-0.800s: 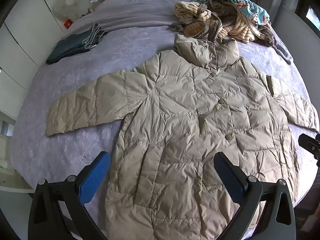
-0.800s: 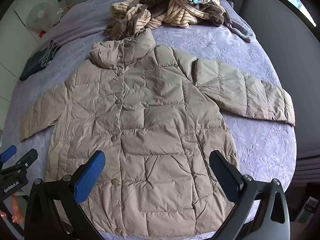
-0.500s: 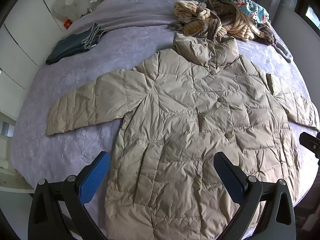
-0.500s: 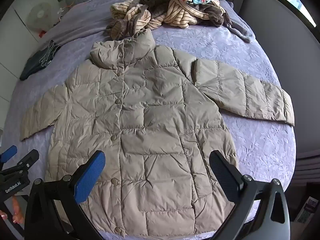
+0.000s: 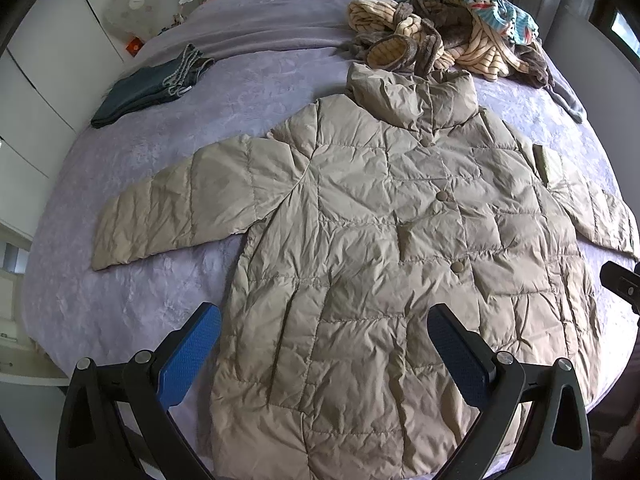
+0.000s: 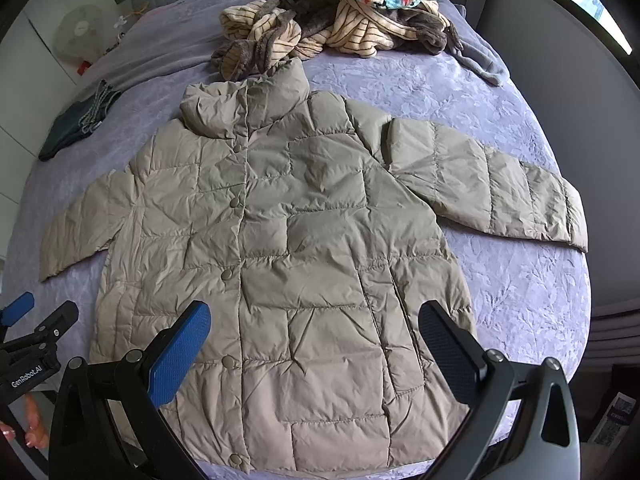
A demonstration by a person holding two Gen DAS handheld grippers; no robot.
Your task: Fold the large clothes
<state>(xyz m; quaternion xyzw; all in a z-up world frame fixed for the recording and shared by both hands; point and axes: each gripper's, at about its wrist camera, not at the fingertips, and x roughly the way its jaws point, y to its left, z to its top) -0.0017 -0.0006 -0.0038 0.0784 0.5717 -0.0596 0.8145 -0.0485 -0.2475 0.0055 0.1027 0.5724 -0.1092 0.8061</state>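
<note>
A beige quilted puffer coat [image 5: 380, 240] [image 6: 296, 232] lies buttoned and face up on the purple bed, sleeves spread to both sides, collar toward the far end. My left gripper [image 5: 324, 344] hovers open above the coat's lower left part, nothing between its blue pads. My right gripper [image 6: 314, 340] hovers open above the coat's lower right half, also holding nothing. In the right wrist view the left gripper [image 6: 28, 332] shows at the left edge, with a hand below it.
A heap of striped, brown and patterned clothes [image 5: 448, 40] [image 6: 344, 20] lies beyond the collar. Folded dark jeans [image 5: 152, 88] [image 6: 76, 124] rest at the far left of the purple bed [image 5: 120, 300] [image 6: 520, 288]. White cabinets and a fan [image 5: 128, 4] stand left.
Both views have shifted only slightly; the coat lies as before and both grippers stay open above its lower part.
</note>
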